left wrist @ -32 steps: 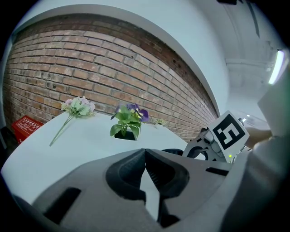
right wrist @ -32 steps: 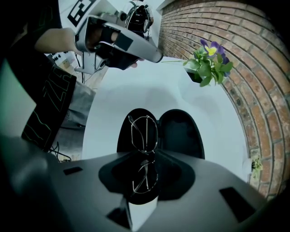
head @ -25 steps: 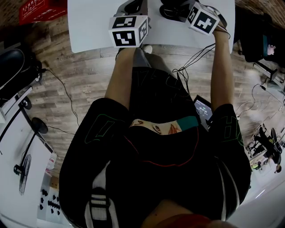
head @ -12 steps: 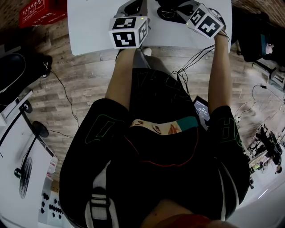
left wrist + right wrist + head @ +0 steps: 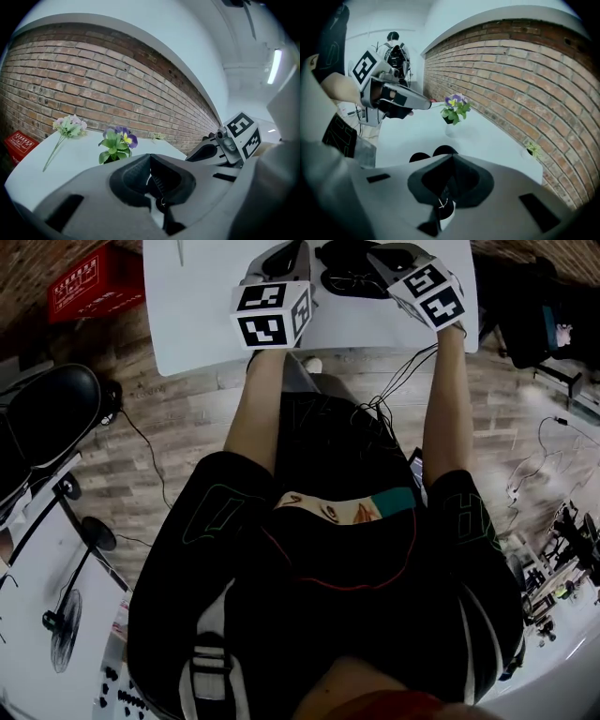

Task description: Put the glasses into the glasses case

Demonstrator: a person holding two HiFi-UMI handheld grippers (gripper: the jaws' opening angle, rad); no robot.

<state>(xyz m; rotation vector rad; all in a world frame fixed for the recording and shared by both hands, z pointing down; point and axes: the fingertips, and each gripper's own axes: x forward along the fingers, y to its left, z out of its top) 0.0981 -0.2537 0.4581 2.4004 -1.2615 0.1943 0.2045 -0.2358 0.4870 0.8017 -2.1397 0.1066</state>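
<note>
The white table [image 5: 487,140] lies open up to potted pansy [image 5: 454,108] and brick wall [image 5: 525,70].

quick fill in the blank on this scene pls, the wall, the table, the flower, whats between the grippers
1. The wall behind the table is built of ___.
2. The table's top is plain ___.
3. The potted flower has yellow and ___ petals.
4. In the head view the ___ show as a dark shape between the left hand-held gripper and the right hand-held gripper.

Missing words: brick; white; purple; glasses
</note>
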